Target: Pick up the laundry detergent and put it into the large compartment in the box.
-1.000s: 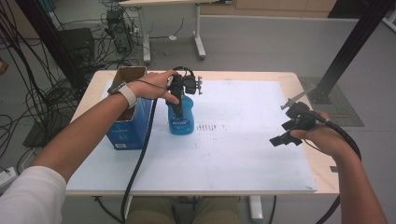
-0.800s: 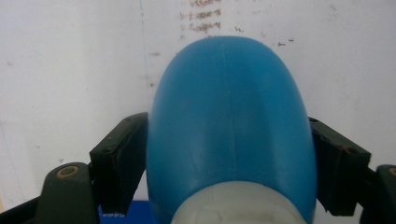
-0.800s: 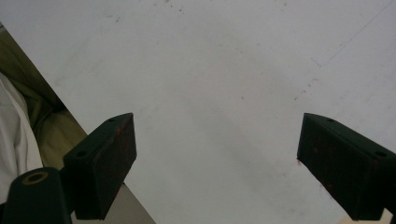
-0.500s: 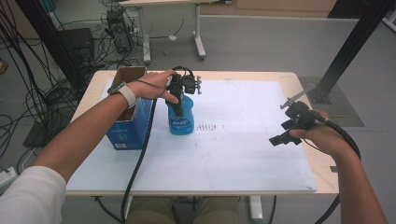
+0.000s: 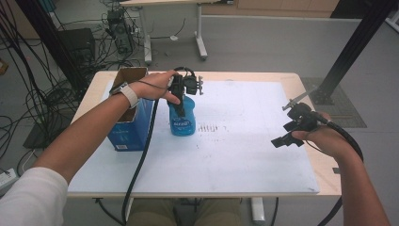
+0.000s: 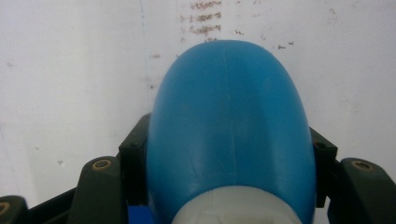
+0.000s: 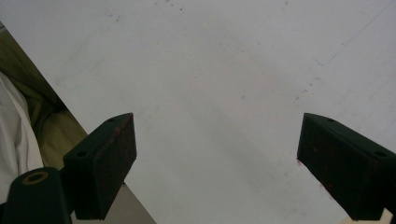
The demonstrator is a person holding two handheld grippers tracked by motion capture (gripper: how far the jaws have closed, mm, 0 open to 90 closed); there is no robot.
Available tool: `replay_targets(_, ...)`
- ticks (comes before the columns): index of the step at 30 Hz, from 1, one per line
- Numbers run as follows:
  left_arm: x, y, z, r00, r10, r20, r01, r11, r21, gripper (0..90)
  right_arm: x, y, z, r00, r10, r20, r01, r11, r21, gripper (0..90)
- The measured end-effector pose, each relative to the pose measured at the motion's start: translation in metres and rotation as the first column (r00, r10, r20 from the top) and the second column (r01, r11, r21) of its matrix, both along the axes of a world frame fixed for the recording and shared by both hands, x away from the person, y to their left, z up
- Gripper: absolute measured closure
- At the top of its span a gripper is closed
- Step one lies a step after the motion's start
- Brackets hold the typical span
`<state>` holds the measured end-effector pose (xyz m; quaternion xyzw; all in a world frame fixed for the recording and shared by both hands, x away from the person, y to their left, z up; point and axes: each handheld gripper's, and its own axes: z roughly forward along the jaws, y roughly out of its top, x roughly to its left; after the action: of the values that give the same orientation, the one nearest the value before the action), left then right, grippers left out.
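A blue plastic bottle (image 5: pixel 182 121) with a white neck stands upright on the white sheet left of centre. My left gripper (image 5: pixel 181 104) comes down over its top, and its jaws have just been closing with the bottle between them. In the left gripper view the black pads (image 6: pixel 135 154) press on both sides of the bottle (image 6: pixel 229 121). My right gripper (image 5: pixel 288 133) hovers over the sheet's right side, held in a hand. Its jaws stand wide apart in the right gripper view (image 7: pixel 217 172) with only bare sheet between them.
A blue carton (image 5: pixel 126 129) with an open cardboard top stands just left of the bottle, under my left forearm. The white sheet (image 5: pixel 235 160) covers most of the wooden table (image 5: pixel 324 181). Faint dark marks (image 5: pixel 211 128) lie right of the bottle. Cables trail off the front edge.
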<state>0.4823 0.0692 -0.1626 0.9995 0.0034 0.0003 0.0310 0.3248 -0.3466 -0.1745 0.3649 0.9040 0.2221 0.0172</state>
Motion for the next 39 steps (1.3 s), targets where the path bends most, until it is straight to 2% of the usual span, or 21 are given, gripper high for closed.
replay_targets(39,-0.0024,0.0008,-0.0002,0.9998,0.017,0.006,-0.017,0.9999,-0.004,38.0,-0.0015,0.0026,0.0040,1.0000,-0.002,0.004,0.002,1.0000,-0.004,12.0)
